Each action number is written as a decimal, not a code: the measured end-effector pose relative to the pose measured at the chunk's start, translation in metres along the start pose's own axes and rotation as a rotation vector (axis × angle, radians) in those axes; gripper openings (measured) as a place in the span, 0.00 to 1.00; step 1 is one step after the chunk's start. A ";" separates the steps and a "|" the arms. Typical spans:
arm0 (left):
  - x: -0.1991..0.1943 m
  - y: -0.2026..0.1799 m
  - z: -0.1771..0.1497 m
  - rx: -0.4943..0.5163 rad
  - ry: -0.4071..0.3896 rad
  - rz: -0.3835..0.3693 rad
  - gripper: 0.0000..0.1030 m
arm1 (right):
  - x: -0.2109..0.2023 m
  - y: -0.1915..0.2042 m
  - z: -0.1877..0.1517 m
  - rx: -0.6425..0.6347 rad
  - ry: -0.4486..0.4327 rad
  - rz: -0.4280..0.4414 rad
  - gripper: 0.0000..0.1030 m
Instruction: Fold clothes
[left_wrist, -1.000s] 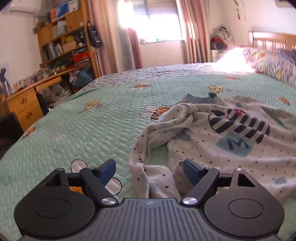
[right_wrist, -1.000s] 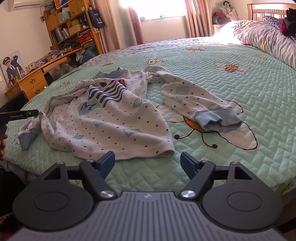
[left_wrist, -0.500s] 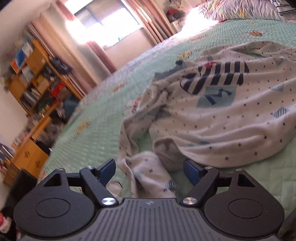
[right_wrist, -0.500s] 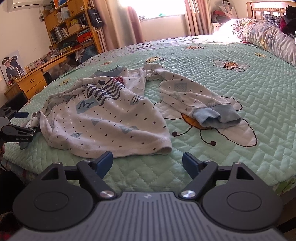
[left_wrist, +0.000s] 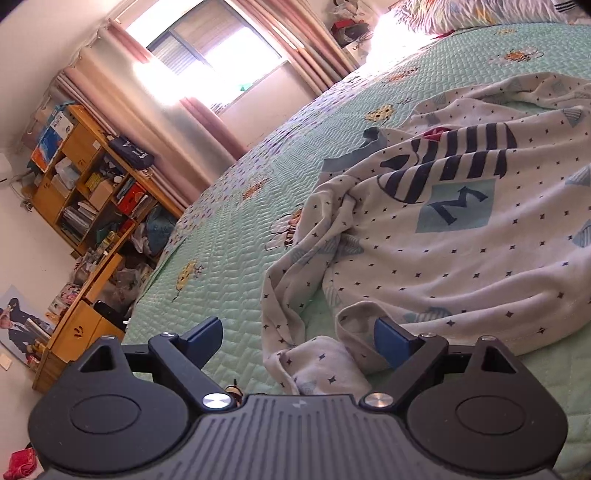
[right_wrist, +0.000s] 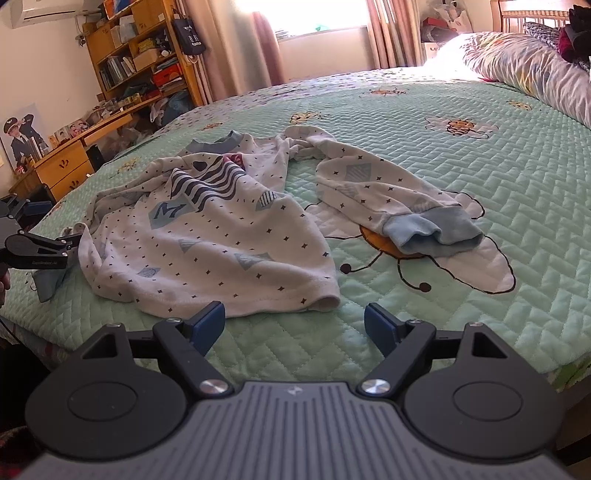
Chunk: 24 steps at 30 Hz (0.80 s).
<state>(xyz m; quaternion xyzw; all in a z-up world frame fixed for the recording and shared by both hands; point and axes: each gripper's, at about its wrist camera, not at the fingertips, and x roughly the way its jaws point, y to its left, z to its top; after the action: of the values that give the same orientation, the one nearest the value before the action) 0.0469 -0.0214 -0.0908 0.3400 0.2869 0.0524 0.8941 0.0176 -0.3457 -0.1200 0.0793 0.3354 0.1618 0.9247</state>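
A white long-sleeved top with dark dots, a striped print and an "M" patch lies crumpled on the green quilted bedcover. My left gripper is rolled to one side, and its jaws are opening around the bunched left sleeve; the pads do not press on it. In the right wrist view the top spreads ahead, its other sleeve with a blue cuff stretched out to the right. My right gripper stands open just short of the hem, with only bedcover between its fingers. The left gripper shows at the far left.
Pillows lie at the bed's head on the right. A wooden bookshelf and desk stand beyond the bed's left side. The bed's near edge runs under my right gripper.
My left gripper has rolled, so its view now tilts, and it has come closer to the sleeve with its jaws wider. The right gripper's jaws spread slightly; it has not moved.
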 end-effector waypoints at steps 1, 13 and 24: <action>0.001 -0.001 -0.001 0.008 0.011 0.001 0.90 | 0.001 0.000 0.000 0.000 0.002 0.000 0.81; 0.006 -0.009 -0.024 0.070 0.144 0.034 0.96 | 0.005 -0.004 -0.001 0.003 0.003 -0.002 0.81; 0.026 0.034 -0.052 0.076 0.243 0.237 1.00 | 0.001 -0.003 -0.001 0.003 -0.012 -0.005 0.81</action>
<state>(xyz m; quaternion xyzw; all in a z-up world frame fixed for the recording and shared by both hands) 0.0431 0.0422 -0.1127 0.3963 0.3524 0.1874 0.8268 0.0186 -0.3487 -0.1218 0.0808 0.3302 0.1587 0.9270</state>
